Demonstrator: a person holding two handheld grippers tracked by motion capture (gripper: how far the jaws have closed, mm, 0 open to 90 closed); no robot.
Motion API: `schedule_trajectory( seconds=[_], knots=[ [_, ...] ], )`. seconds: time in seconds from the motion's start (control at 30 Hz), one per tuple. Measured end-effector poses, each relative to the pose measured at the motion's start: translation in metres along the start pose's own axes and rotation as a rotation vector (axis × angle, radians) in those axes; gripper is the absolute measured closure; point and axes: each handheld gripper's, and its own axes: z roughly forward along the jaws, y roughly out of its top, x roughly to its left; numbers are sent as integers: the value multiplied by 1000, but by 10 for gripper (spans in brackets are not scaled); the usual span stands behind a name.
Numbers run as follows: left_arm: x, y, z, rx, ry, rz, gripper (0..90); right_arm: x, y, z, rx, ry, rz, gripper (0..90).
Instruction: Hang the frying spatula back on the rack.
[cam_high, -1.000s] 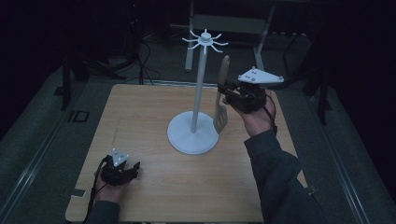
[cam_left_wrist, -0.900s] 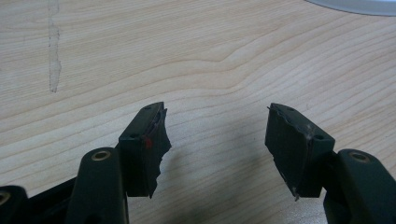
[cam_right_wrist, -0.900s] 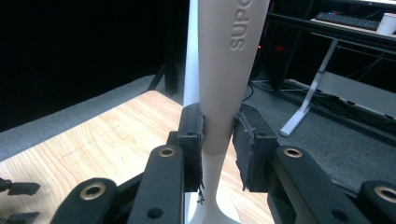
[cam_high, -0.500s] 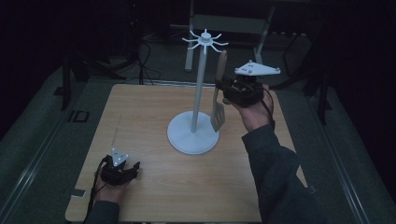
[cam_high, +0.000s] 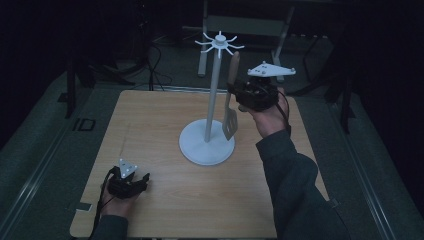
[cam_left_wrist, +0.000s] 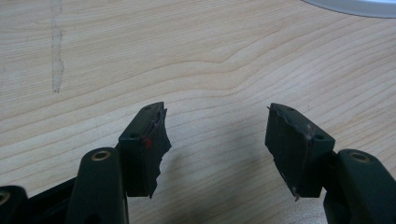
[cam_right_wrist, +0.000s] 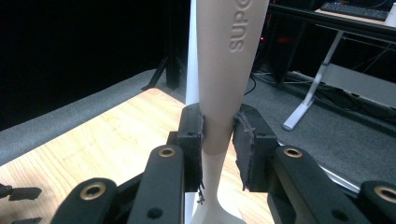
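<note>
A white stand (cam_high: 213, 90) with a round base and a ring of hooks (cam_high: 219, 42) at its top rises from the middle of the wooden table (cam_high: 150, 120). Just right of its pole, my right gripper (cam_high: 235, 92) is shut on a beige spatula (cam_high: 232, 100), held upright with its handle up and its blade hanging near the base. In the right gripper view the spatula's handle (cam_right_wrist: 224, 70) is clamped between the pads, with the pole (cam_right_wrist: 192, 56) right behind it. My left gripper (cam_high: 142, 180) rests open near the table's front left, nothing between its fingers (cam_left_wrist: 144, 140).
The stand's base (cam_high: 207, 145) takes up the table's middle; its rim (cam_left_wrist: 355, 5) shows at the top of the left gripper view. Beyond the table are dark floor, cables and a desk frame (cam_high: 245, 25).
My right gripper has lifted the spatula higher and brought it closer to the pole, its handle now near the hooks. The left gripper has stayed still.
</note>
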Motion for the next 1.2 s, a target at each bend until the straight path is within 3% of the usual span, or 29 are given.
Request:
schedule_trajectory(
  seconds=[0.87,1.2],
  knots=[
    [0,0,0,-4,1,-3,387,1,3,18,5,-2,3,719],
    [-1,0,1,-4,1,-1,388,1,1,17,-10,-12,1,553]
  ],
)
